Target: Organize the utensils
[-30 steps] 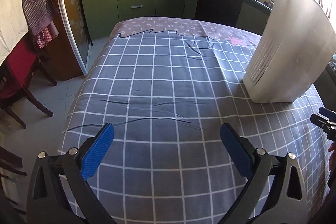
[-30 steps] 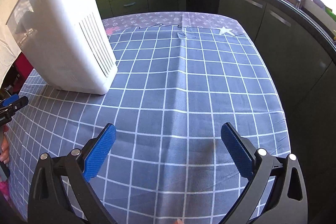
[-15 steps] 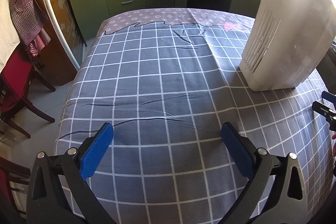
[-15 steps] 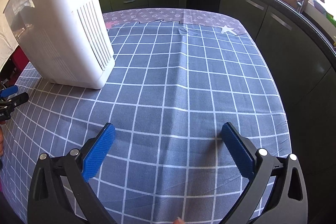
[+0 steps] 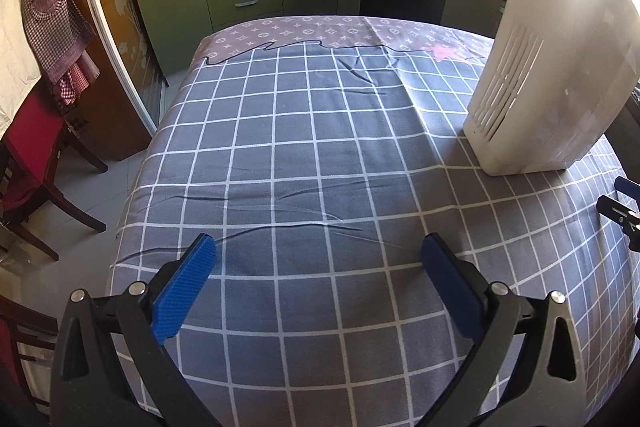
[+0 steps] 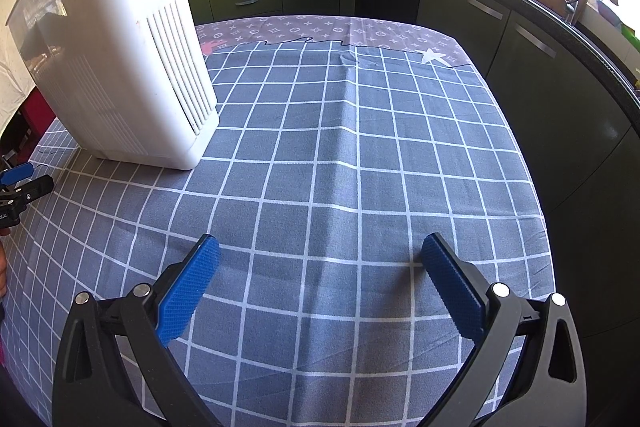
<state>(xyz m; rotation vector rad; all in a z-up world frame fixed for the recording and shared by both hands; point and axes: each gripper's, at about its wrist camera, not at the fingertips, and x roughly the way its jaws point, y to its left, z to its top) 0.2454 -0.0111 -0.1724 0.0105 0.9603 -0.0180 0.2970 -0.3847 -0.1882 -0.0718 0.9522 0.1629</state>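
Up close, left wrist view: one left gripper point(image 5: 316, 247), two blue pads point(image 5: 182, 291) wide apart, holding nothing, above one grey checked tablecloth point(image 5: 320, 131). One white slotted bin point(image 5: 556, 75) standing far right on it.

Right wrist view: one right gripper point(image 6: 318, 247), two pads spread apart too, empty. Same single bin point(image 6: 112, 67) standing far left. No utensils in sight.

white slotted bin point(image 5: 560, 75) top cropped, contents unseen, red chair point(image 5: 28, 155) cut off
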